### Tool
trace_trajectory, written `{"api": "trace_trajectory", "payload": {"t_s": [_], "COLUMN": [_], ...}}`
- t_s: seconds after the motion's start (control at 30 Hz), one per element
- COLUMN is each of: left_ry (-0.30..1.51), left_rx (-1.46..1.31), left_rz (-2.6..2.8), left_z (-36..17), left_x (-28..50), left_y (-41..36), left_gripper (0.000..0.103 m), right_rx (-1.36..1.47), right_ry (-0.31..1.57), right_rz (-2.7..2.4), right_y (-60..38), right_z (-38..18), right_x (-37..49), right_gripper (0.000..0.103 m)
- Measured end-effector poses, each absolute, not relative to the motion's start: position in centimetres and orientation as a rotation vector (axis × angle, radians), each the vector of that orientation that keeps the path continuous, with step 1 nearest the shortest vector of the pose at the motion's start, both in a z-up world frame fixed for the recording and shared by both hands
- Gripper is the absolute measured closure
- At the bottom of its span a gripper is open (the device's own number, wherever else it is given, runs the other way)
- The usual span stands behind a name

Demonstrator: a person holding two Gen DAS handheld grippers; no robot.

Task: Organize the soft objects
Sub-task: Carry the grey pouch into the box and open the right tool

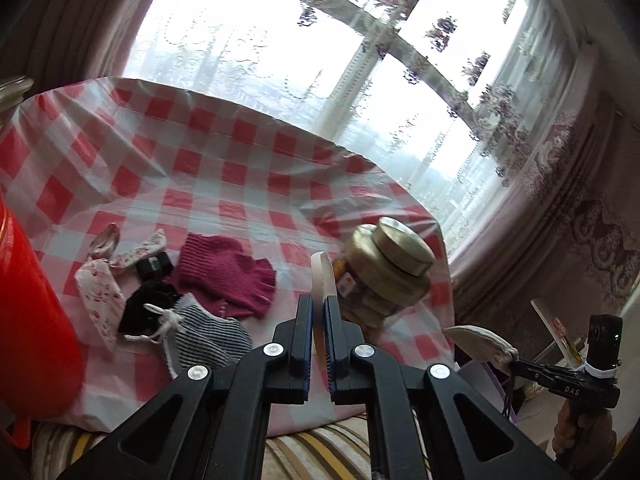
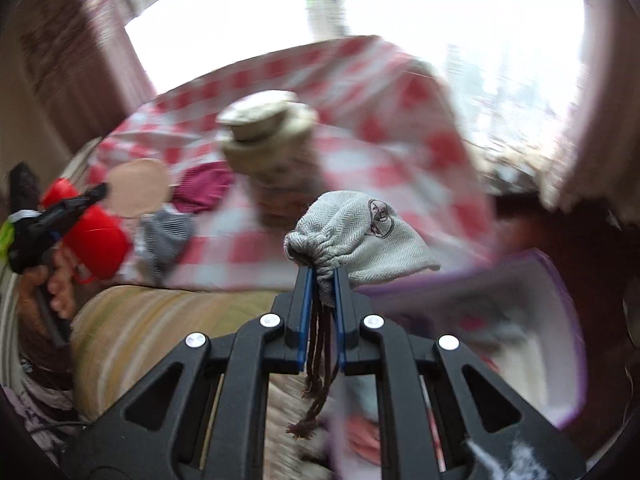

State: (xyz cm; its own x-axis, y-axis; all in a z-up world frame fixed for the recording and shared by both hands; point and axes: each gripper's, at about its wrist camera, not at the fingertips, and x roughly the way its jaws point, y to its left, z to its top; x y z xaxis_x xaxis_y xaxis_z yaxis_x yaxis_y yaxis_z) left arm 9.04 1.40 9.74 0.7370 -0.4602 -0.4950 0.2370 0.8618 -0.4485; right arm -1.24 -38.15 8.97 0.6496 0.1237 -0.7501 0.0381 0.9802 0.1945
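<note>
My left gripper [image 1: 319,304] is shut on a thin beige round pad [image 1: 322,276], seen edge-on here and flat in the right wrist view [image 2: 138,188]. On the red-checked tablecloth [image 1: 224,168] lie a magenta knitted glove [image 1: 228,276], a striped drawstring pouch [image 1: 208,332], a black cloth item [image 1: 150,308] and a floral fabric pouch [image 1: 100,292]. My right gripper [image 2: 321,276] is shut on the gathered neck of a grey herringbone drawstring pouch [image 2: 360,240], off the table's right edge; its brown cords [image 2: 316,364] hang between the fingers. The right wrist view is blurred.
A jar with a gold lid [image 1: 384,268] stands near the table's right corner. A red container [image 1: 32,320] is at the left edge. A white box with a purple rim [image 2: 560,320] sits below right of the table. A striped cushion [image 2: 160,320] lies in front.
</note>
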Motion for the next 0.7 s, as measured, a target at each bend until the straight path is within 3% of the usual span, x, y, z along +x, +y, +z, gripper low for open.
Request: {"api": "trace_trajectory", "payload": {"t_s": [0.3,0.7], "left_ry": [0.640,0.691], "left_rx": [-0.303,-0.209], "left_rz": [-0.511,-0.645], "left_z": [11.5,11.5], "left_x": [6.9,4.8], "left_y": [-4.2,-11.0], "left_gripper": [0.097,0.097], "right_rx": [0.319,0.432], "right_ry": [0.992,1.075], "right_rz": [-0.182,-0.109], "right_y": [-45.2,-44.4], "right_z": [1.5,-4.9], "right_x": [-4.3,-2.5], "right_gripper": [0.089,0.089]}}
